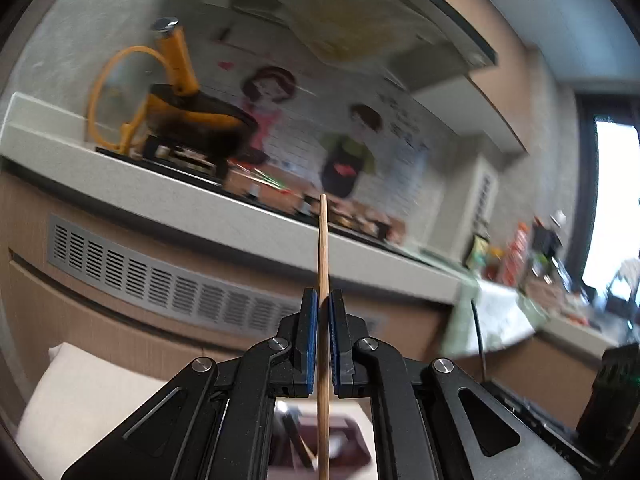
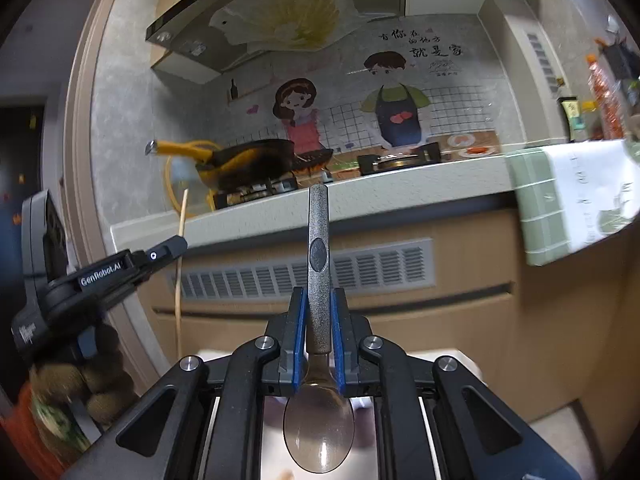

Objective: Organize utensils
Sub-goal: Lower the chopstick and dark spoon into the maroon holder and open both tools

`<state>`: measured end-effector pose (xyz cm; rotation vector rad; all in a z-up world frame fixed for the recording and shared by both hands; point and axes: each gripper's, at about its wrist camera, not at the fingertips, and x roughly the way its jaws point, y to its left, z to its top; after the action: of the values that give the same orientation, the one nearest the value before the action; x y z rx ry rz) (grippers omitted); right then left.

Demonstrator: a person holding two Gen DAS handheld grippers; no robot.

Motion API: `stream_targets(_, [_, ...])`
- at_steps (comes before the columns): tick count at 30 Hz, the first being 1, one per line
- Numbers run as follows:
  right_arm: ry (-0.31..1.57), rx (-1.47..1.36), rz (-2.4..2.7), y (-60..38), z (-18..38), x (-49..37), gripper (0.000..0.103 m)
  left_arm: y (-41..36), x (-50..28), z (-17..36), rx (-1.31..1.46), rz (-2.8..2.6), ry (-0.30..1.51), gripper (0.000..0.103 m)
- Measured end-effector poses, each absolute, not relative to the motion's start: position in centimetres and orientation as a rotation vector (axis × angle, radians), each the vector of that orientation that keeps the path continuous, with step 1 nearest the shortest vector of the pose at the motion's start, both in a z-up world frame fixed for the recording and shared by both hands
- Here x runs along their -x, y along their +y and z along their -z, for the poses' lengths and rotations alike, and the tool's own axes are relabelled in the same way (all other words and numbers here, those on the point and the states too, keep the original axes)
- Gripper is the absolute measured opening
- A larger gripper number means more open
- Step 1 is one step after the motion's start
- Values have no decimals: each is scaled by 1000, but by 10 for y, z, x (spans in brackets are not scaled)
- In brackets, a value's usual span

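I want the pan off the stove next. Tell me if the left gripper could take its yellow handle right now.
Probably not. The left gripper is shut on a wooden chopstick, so its jaws are occupied. The pan's yellow handle sticks out unobstructed above the counter, but the chopstick must go first.

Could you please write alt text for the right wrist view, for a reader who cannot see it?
The right gripper is shut on a metal spoon, handle pointing away and bowl toward the camera. Beyond it, a kitchen counter carries a stove with a yellow-handled pan. At left, the left gripper holds a thin wooden stick.
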<state>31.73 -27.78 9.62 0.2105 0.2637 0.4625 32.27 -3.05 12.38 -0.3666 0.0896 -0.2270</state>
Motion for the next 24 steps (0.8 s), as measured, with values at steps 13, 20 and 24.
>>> stream_targets(13, [378,-126,-451,-238,-20,-412,10,-33,-399,-52,361,115,111,6])
stream_targets(20, [386,-171,-480,-243,2,-429,10,-47,-411,-36,333,89,96,6])
stream_targets(24, [392,-121,-476,-242,14,-426,11,-51,-414,-20,337,123,128,8])
